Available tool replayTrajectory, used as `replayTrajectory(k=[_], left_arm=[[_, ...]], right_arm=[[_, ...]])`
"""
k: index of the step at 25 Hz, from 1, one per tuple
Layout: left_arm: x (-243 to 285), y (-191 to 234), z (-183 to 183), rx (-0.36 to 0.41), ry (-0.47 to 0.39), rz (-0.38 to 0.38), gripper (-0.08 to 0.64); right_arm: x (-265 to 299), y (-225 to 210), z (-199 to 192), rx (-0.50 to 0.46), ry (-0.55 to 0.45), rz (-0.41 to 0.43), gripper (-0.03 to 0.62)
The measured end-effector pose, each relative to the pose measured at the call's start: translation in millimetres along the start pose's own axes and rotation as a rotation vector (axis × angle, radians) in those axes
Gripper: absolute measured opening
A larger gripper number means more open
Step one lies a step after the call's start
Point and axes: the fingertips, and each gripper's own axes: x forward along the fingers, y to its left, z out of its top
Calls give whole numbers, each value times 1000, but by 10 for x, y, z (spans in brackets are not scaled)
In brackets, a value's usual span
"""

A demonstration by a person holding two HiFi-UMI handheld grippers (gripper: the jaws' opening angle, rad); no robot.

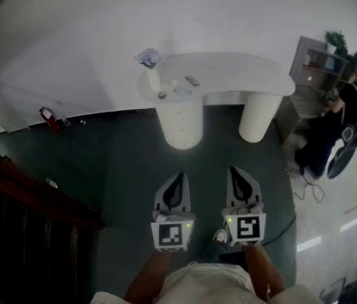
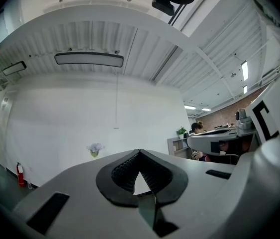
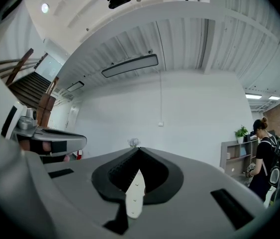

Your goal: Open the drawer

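Observation:
A white curved table (image 1: 229, 75) stands ahead on two round pedestals. The left pedestal (image 1: 179, 122) shows small knobs down its front, which look like drawer pulls. Both grippers hover side by side over the dark floor, well short of the table and pointing at it. My left gripper (image 1: 177, 177) is shut with nothing between its jaws; its tips meet in the left gripper view (image 2: 139, 152). My right gripper (image 1: 236, 170) is likewise shut and empty, and its tips meet in the right gripper view (image 3: 139, 149). A vase of flowers (image 1: 150, 62) and small items sit on the tabletop.
A dark wooden staircase (image 1: 26, 220) fills the lower left. A red fire extinguisher (image 1: 49, 118) stands by the wall. A person (image 1: 346, 116) stands at the right near a shelf unit (image 1: 314, 62), with cables (image 1: 308, 185) on the floor.

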Motion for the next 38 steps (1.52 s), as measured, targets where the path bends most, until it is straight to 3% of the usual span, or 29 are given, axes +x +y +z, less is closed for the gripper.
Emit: replayTrajectory(k=[13,20,25,31,38], left_arm=[[1324,-429,-175,28,38,14,-5],[1691,-536,-236,30,45,45,-5],[1817,-520,-297,38,54,65,-5],[2000,-387,-471,14,74,68,-5],[2556,-130,-610,-7,66,39,-5]], right_arm=[[840,-1049,-331,27,31,48,5],[1115,-1400,-452,62,33,65,5],[1230,-1494,-497,77,25,79,5],[1467,-1398,-638,28,54,111,5],[1945,-1405,-744,-3,71,104,5]])
